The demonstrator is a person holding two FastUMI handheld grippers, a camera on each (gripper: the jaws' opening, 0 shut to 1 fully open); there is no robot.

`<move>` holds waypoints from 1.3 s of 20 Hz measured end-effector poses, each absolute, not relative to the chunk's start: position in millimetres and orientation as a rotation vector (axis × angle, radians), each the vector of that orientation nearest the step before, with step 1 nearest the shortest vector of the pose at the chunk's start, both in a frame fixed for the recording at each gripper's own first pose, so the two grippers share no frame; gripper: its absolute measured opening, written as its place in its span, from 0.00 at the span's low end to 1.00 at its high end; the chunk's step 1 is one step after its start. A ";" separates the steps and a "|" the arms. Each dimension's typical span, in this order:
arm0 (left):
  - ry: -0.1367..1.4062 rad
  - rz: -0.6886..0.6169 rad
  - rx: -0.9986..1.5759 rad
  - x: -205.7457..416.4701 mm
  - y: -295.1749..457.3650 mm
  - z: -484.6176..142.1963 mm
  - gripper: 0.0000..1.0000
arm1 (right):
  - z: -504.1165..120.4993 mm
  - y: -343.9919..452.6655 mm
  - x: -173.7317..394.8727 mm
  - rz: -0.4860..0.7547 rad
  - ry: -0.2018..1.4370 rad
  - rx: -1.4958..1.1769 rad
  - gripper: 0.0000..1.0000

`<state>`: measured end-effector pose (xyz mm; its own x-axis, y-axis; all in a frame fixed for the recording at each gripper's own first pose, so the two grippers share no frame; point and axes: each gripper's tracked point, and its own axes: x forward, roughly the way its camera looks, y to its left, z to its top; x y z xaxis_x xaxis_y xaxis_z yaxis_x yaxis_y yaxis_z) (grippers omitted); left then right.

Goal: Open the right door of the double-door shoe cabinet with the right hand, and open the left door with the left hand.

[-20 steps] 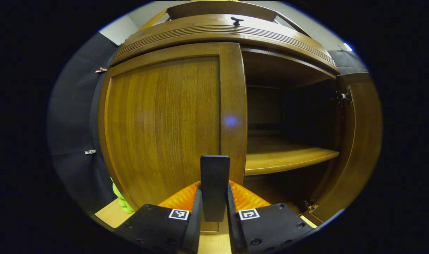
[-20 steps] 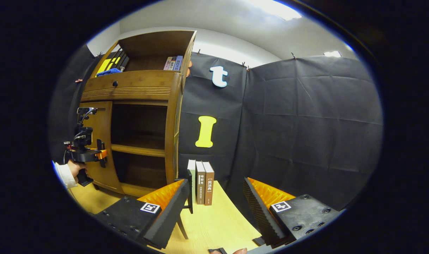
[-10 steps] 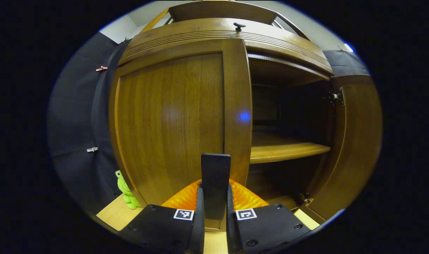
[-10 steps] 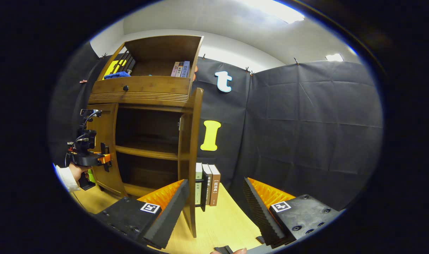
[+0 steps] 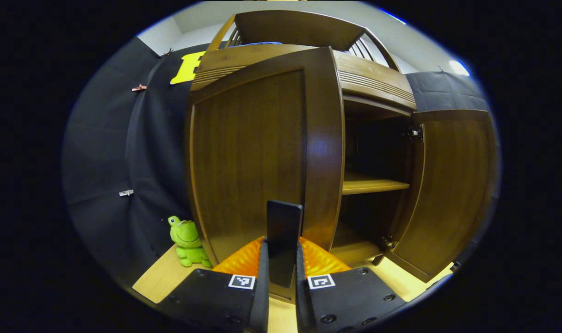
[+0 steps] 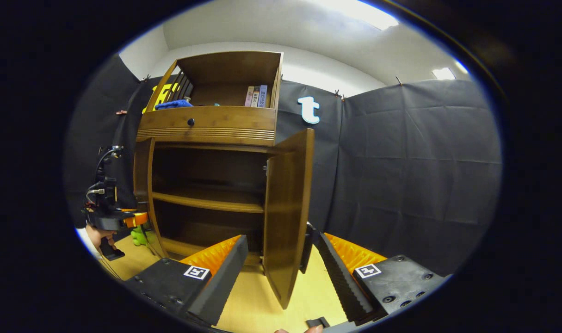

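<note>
The brown wooden shoe cabinet [image 6: 209,125] has both doors ajar. In the left gripper view my left gripper [image 5: 281,270] is shut on the black handle [image 5: 284,226] of the left door [image 5: 253,152], which stands swung partly outward. The right door [image 5: 452,185] hangs wide open beside dark shelves [image 5: 373,186]. In the right gripper view my right gripper [image 6: 281,273] is open, and the right door [image 6: 287,208] with its black handle [image 6: 307,245] stands in line with the gap, untouched by the fingers. The left gripper [image 6: 137,219], held by a hand, is at the left door [image 6: 142,185].
A green frog toy [image 5: 187,236] sits on the pale wooden table [image 5: 163,277] left of the cabinet. Books [image 6: 257,96] and a blue cloth [image 6: 173,105] lie in the cabinet's top compartment. Black cloth walls [image 6: 410,175] close in behind and to the right.
The left door has swung farther outward with my left gripper holding its handle. In the right gripper view the right door now sits nearer the middle and hides the books on the table.
</note>
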<state>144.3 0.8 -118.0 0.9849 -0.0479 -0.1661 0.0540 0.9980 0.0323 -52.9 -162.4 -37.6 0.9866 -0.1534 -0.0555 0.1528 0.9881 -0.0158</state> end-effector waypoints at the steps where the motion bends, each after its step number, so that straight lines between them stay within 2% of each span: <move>1: 0.167 -0.050 0.037 136.3 7.9 -117.4 0.27 | -38.5 -155.1 -53.0 -0.144 0.060 -0.003 0.96; 8: 0.165 -0.033 0.021 96.0 60.6 -116.6 0.24 | -34.1 -106.6 -60.7 -0.088 0.045 0.022 0.98; 13: 0.166 -0.006 0.014 76.8 94.9 -112.1 0.18 | -36.2 -81.0 -64.4 -0.063 0.050 0.035 0.96; 26: 0.128 -0.003 -0.027 56.9 167.8 -101.0 0.10 | -31.8 -29.6 -53.1 -0.014 0.045 0.065 0.98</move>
